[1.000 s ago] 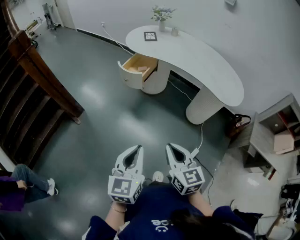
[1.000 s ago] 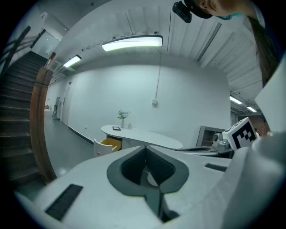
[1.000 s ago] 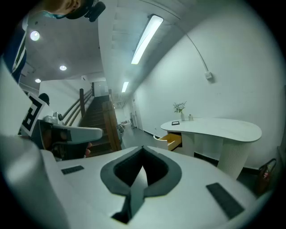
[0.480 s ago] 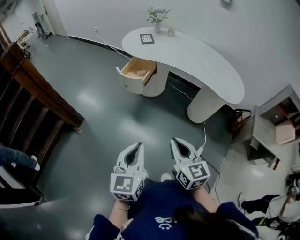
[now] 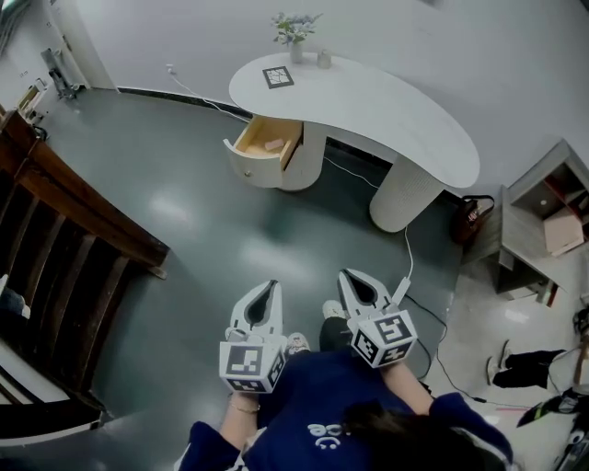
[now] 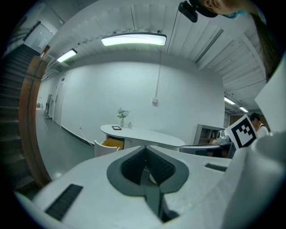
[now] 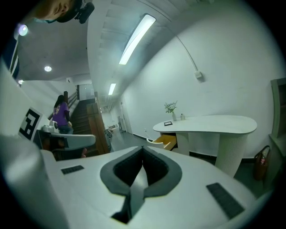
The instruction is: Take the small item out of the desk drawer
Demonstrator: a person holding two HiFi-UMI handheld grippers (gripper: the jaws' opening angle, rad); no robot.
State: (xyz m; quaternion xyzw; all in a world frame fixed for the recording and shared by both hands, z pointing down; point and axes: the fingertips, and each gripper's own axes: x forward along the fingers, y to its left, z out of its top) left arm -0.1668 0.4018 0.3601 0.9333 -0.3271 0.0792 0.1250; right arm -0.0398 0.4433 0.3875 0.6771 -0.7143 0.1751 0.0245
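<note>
A white curved desk point(image 5: 386, 110) stands far ahead, and its drawer point(image 5: 265, 147) is pulled open towards the left. A small pale item point(image 5: 274, 144) lies inside on the wooden bottom. My left gripper point(image 5: 271, 288) and right gripper point(image 5: 346, 275) hover side by side close to my body, well short of the desk, both shut and empty. In the left gripper view the jaws point(image 6: 144, 148) meet with the desk point(image 6: 147, 135) and drawer point(image 6: 108, 144) beyond them. The right gripper view shows its tips point(image 7: 143, 148) together, with the drawer point(image 7: 165, 142) ahead.
A dark wooden stair banister point(image 5: 83, 216) runs along the left. A white cable point(image 5: 405, 262) trails over the floor from the desk's pedestal. A bag point(image 5: 469, 219) and a shelf unit point(image 5: 543, 216) stand at the right. Flowers point(image 5: 294, 26) and a square marker point(image 5: 278, 76) sit on the desk.
The view has slid: the banister now lies further left and the desk sits a little lower and left. Both grippers stay shut in front of my body.
</note>
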